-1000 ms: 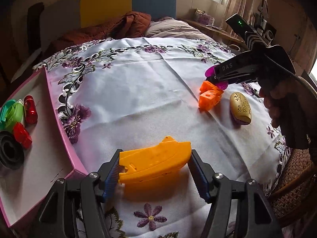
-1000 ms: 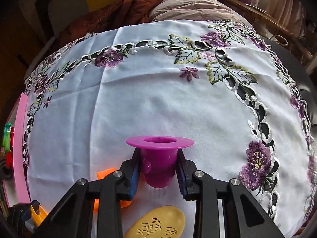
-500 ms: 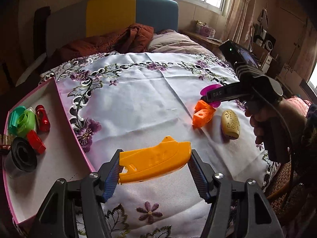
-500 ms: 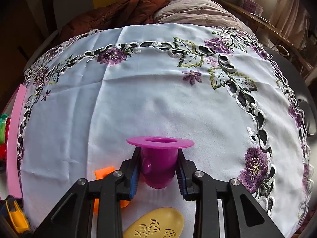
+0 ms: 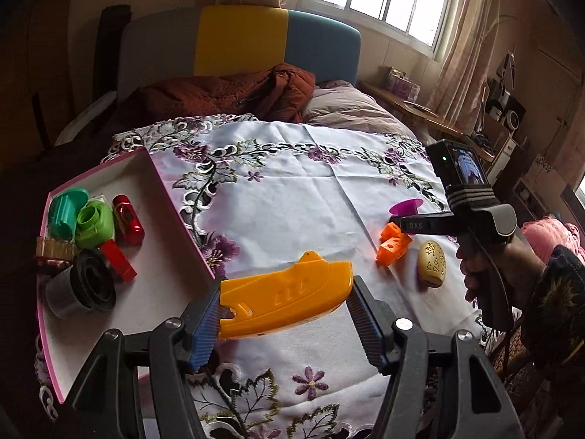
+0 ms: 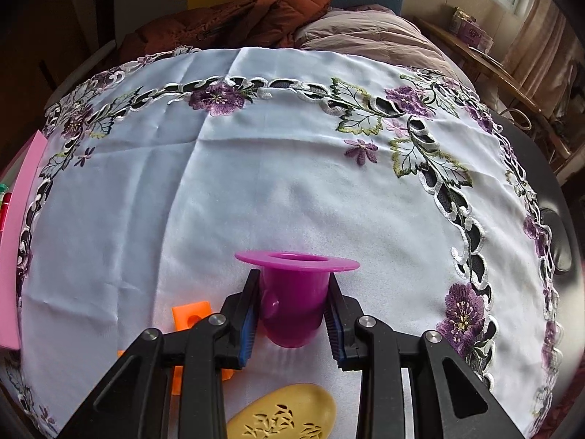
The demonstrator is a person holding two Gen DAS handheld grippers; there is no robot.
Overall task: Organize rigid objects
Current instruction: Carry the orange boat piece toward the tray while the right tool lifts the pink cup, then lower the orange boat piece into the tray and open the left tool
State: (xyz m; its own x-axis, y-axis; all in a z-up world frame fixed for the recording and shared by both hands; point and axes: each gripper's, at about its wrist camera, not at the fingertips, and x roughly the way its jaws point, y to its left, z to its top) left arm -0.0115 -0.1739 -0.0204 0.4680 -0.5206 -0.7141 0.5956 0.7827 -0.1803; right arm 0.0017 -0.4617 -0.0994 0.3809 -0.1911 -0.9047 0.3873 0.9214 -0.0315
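Observation:
My left gripper (image 5: 289, 314) is shut on an orange boat-shaped toy (image 5: 285, 301) and holds it above the white embroidered cloth (image 5: 292, 197), just right of the pink-edged box (image 5: 172, 201). My right gripper (image 6: 292, 314) is shut on a purple flanged cup (image 6: 294, 292) and holds it above the cloth; the cup (image 5: 406, 206) and that gripper (image 5: 396, 217) also show in the left wrist view. An orange holed block (image 5: 393, 243) and a gold oval piece (image 5: 432, 263) lie on the cloth under the right gripper.
The box holds green cups (image 5: 80, 216), red pieces (image 5: 128, 216) and a black ring part (image 5: 93, 285). A brush (image 5: 55, 248) lies at its left rim. A bed with a brown jacket (image 5: 234, 95) stands behind the table. The block (image 6: 192, 316) and gold piece (image 6: 285, 415) show below the right gripper.
Both grippers have risen with their objects. The left wrist view has pulled back and up, so more of the box and room shows. The block and gold piece have not moved.

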